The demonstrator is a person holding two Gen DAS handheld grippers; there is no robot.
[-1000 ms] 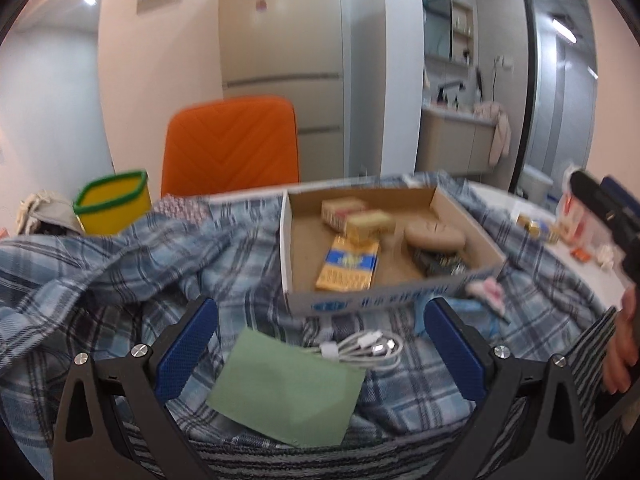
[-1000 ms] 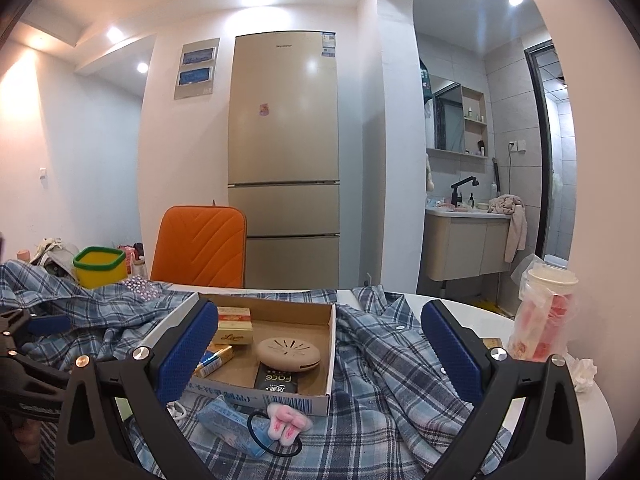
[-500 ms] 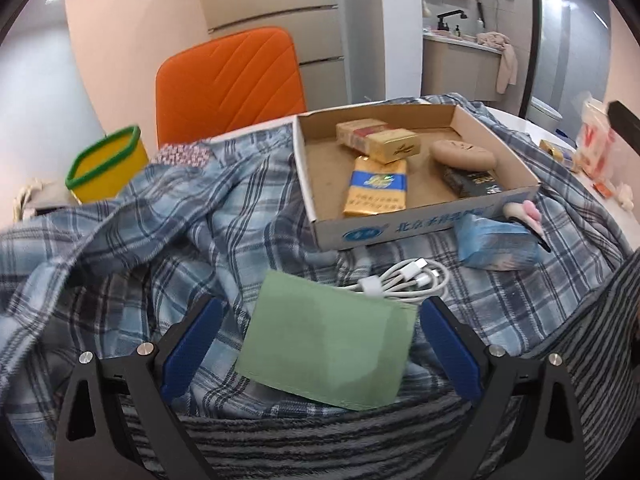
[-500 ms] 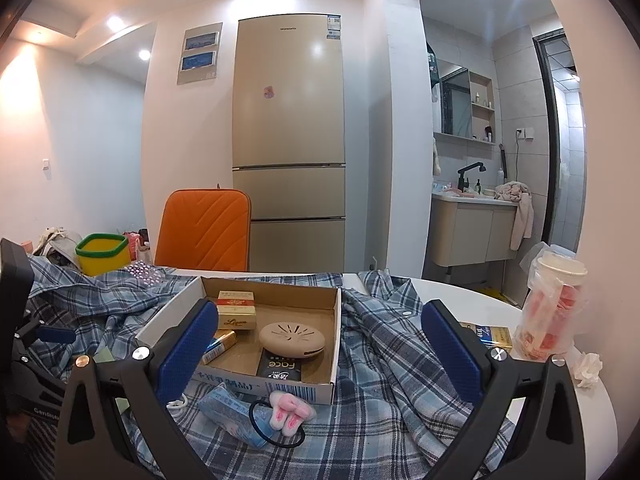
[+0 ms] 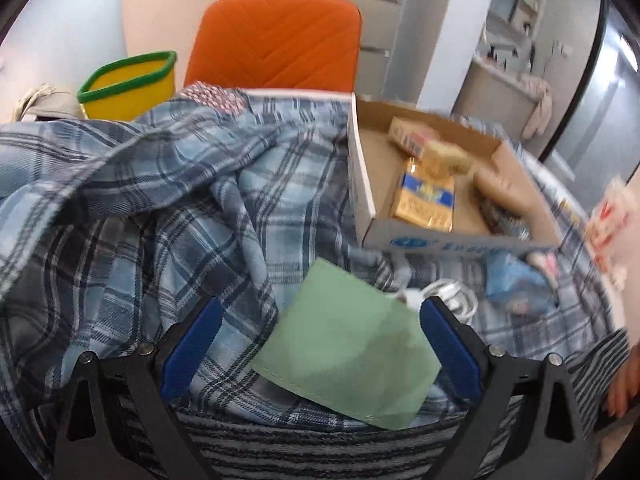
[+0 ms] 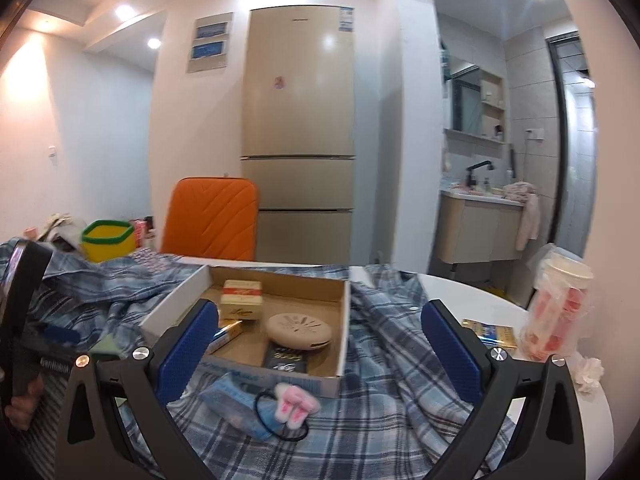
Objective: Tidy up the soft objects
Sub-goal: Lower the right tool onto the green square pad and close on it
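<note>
While the left gripper [image 5: 318, 344] hangs over the plaid shirt [image 5: 168, 208], jaws wide and just narrowing, the green cloth [image 5: 344, 356] lies between them, unpinched, near the box [image 5: 440, 240]; right of it, the right gripper [image 6: 320, 344] gapes empty.

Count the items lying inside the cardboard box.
5: a red-white carton and a beige carton at back left, a yellow-blue pack before them, a round disc mid-box, a black packet in front. Others may be hidden.

A home. Beyond the fingers stand a tall fridge [image 6: 298, 128] and an orange chair [image 6: 212, 218]. Right of them opens a bathroom with washbasin cabinet [image 6: 476, 226].
</note>
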